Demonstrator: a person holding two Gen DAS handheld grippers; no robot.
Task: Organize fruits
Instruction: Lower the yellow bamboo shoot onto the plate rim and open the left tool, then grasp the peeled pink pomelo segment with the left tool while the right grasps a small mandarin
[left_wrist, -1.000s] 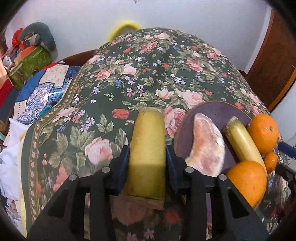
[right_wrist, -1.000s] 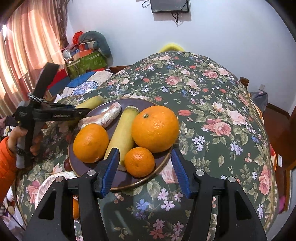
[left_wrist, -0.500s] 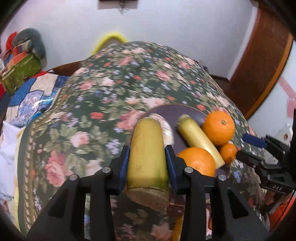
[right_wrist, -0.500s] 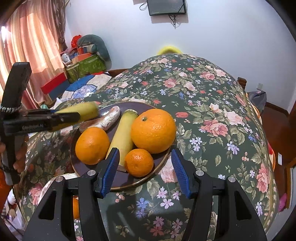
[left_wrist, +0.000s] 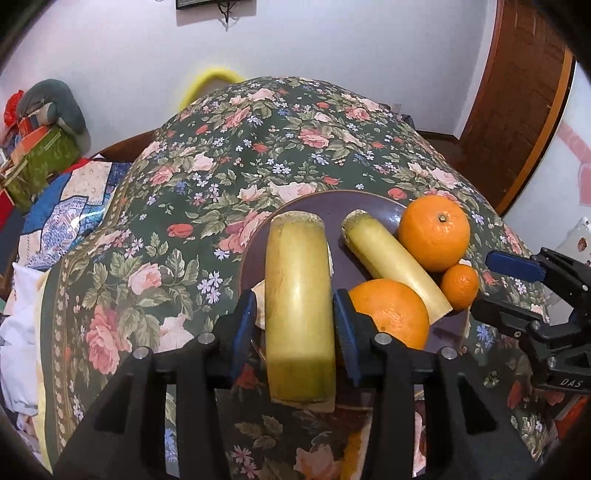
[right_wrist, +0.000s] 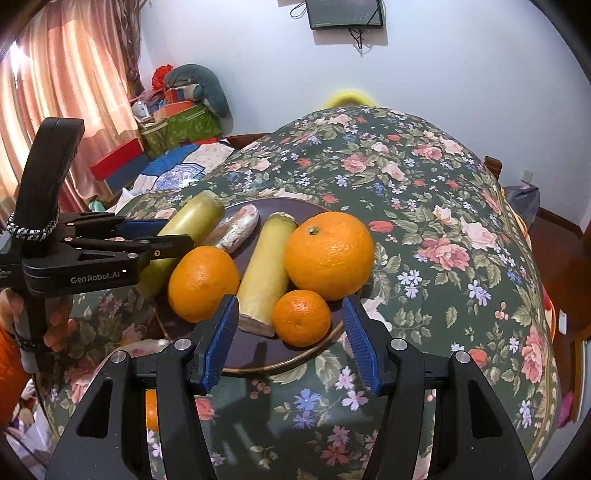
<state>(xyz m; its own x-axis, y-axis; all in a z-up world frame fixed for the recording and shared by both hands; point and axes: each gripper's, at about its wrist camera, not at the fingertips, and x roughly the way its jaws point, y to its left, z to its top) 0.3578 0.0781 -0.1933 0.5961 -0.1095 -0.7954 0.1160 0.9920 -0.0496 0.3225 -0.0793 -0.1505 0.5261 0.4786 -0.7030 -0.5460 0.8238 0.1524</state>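
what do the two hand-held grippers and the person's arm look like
Both are black plastic frames with round silver screws. The right hand-held gripper has ribbed blue pads. The left hand-held gripper has blue pads too; the right view shows white GenRobot.AI lettering and a black-and-white braided cord on its handle. An orange sleeve covers the left arm.

Black left gripper (right_wrist: 162, 236), blue pads (right_wrist: 218, 341), silver screws, orange sleeve (right_wrist: 9, 373)

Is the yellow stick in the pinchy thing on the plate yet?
Not yet. The left gripper holds the sugarcane piece above the plate.
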